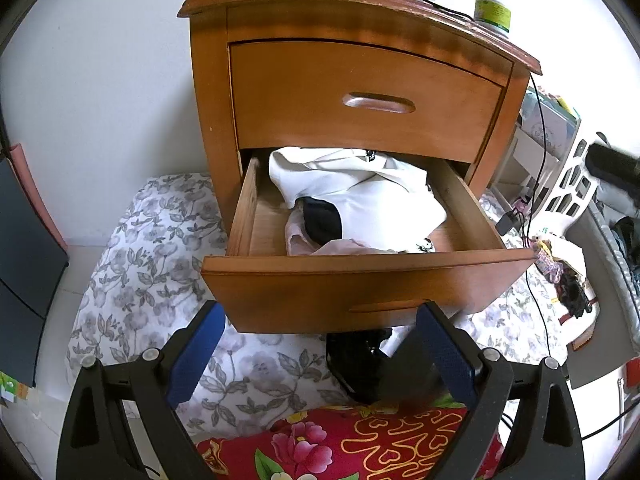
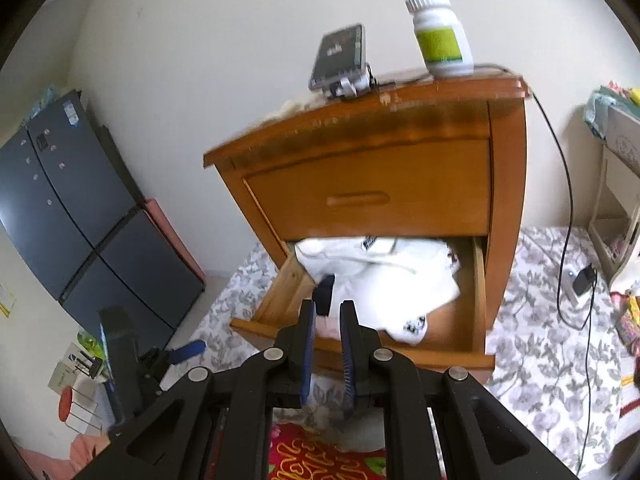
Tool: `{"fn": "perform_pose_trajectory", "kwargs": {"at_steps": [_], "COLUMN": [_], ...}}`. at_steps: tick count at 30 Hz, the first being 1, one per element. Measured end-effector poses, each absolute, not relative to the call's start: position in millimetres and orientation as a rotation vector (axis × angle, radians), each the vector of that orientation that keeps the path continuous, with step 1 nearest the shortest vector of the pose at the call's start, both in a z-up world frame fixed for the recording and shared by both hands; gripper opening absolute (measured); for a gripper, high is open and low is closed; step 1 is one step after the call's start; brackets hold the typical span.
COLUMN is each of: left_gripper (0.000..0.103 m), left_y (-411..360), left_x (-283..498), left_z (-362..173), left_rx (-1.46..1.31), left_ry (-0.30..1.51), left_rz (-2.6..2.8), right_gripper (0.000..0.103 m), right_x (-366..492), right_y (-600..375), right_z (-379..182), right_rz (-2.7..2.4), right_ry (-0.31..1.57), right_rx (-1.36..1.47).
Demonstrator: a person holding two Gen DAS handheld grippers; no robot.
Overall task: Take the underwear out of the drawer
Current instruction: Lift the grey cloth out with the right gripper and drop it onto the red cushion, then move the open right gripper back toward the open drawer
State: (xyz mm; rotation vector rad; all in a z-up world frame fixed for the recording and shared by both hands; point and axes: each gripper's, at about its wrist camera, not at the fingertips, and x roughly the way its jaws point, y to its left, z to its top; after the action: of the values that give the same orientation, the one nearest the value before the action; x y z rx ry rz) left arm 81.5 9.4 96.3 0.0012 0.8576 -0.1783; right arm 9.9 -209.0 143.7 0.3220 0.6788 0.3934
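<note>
Standing pulled out of a wooden nightstand [image 1: 360, 92], the lower drawer [image 1: 360, 280] is open and holds a heap of clothes. A white garment [image 1: 368, 196] fills most of the back and middle of it; in front of that, toward the left, lies a black piece of underwear [image 1: 320, 220] partly wrapped by a pale pink piece [image 1: 304, 240] that reaches the drawer's front wall. The upper drawer [image 1: 368, 96] is closed.

The left gripper [image 1: 324, 320] hovers in front of the drawer front, its blue-padded fingers [image 1: 196, 356] spread wide with nothing between them — plainly open and empty. The right gripper [image 2: 330, 316] sits above the drawer's front edge with its jaws drawn nearly together, only a narrow gap left; no cloth shows between the pads, so it looks closed on nothing. In the right wrist view the left gripper appears low at the left edge.

On top of the nightstand stand a white pill bottle [image 2: 440, 36] with a green label and a phone [image 2: 340, 60] propped on a small stand, a black cable [image 2: 560, 184] running down the right side. A floral sheet [image 1: 152, 264] lies around the nightstand, a red flowered blanket [image 1: 360, 444] nearest the cameras, and a dark fridge [image 2: 80, 216] stands against the left wall.
</note>
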Motion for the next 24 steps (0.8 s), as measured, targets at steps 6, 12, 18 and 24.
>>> {"fn": "perform_pose_trajectory", "kwargs": {"at_steps": [6,12,18,24], "left_gripper": [0.097,0.097,0.097,0.097], "left_y": [9.1,10.2,12.7,14.4], "left_x": [80.0,83.2,87.2,90.3], "left_z": [94.7,88.2,81.0,74.6], "left_rx": [0.004,0.0,-0.005,-0.008], "left_ry": [0.868,0.891,0.913,0.931], "left_rz": [-0.181,-0.18,-0.174,-0.167], "right_gripper": [0.013,0.013,0.014,0.014], "right_x": [16.5,27.0,35.2,41.1], "right_y": [-201.1,-192.7,-186.6,-184.6], "right_z": [111.7,74.7,44.3,22.1], "right_rz": [0.383,0.346,0.291,0.245], "right_ry": [0.788,0.9,0.982,1.048], "right_rx": [0.321,0.307,0.276,0.26]}}
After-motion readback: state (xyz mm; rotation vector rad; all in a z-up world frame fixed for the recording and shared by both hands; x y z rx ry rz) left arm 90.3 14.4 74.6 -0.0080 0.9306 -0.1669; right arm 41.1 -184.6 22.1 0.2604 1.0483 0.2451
